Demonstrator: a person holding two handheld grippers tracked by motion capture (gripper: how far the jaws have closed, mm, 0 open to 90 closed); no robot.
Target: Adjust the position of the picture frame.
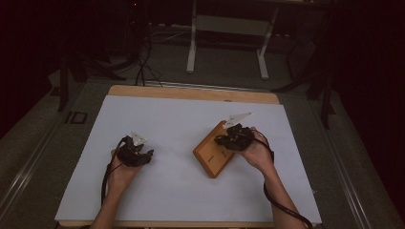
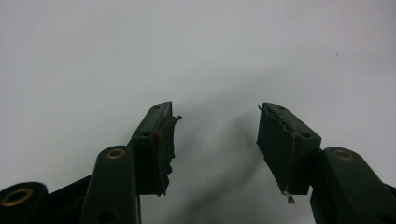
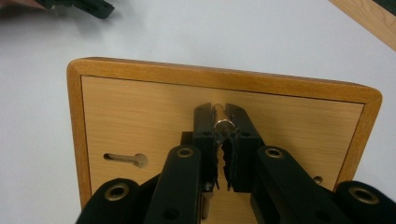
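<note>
The wooden box [image 3: 140, 112] lies back-side up on the white table cover [image 1: 181, 124], directly under the right gripper [image 3: 223, 122], whose jaws are pinched nearly together on a small metal key or knob [image 3: 223, 125] standing out of the panel. A keyhole slot [image 3: 126, 160] sits to the left of those jaws. The left gripper [image 2: 215, 122] rests well apart from the box, its jaws spread wide over bare cover with nothing between them. With no second hold on the box, turning the knob may spin or slide the whole box; the worn, torn pads [image 2: 164, 140] could also slip off it. The jaws hide the knob's base, so its exact form is hard to tell.
</note>
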